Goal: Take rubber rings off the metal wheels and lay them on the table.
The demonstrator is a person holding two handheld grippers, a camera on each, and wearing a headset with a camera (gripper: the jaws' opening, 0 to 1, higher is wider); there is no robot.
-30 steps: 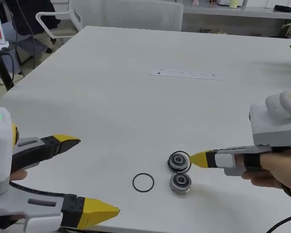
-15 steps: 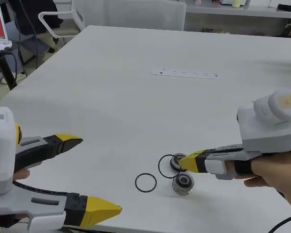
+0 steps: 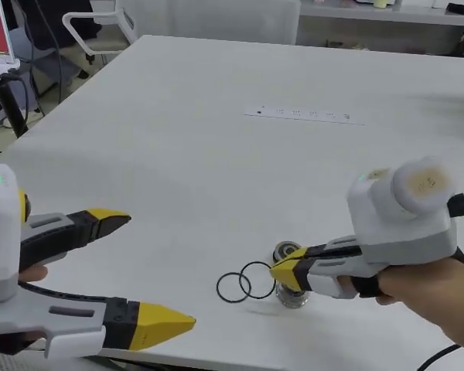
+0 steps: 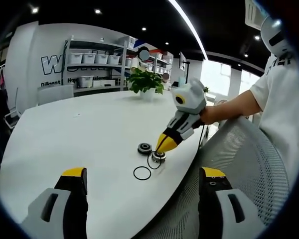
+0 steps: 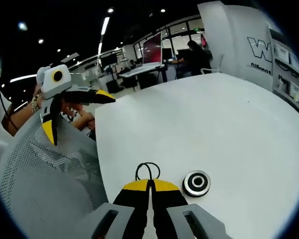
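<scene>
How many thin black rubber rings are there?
2. The first ring lies on the white table; the second ring overlaps it, at the right gripper's shut tip. Others may remain on the metal wheels.

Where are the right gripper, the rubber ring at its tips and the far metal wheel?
right gripper (image 3: 275,272): head view, yellow tips.
rubber ring (image 3: 255,263): head view, its band.
far metal wheel (image 3: 286,251): head view, its hub.

Left gripper (image 3: 161,270) jaws wide apart; right gripper (image 3: 275,271) jaws pressed together.

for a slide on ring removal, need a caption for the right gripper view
Right gripper, jaws shut on a rubber ring, beside a metal wheel on the table.
</scene>
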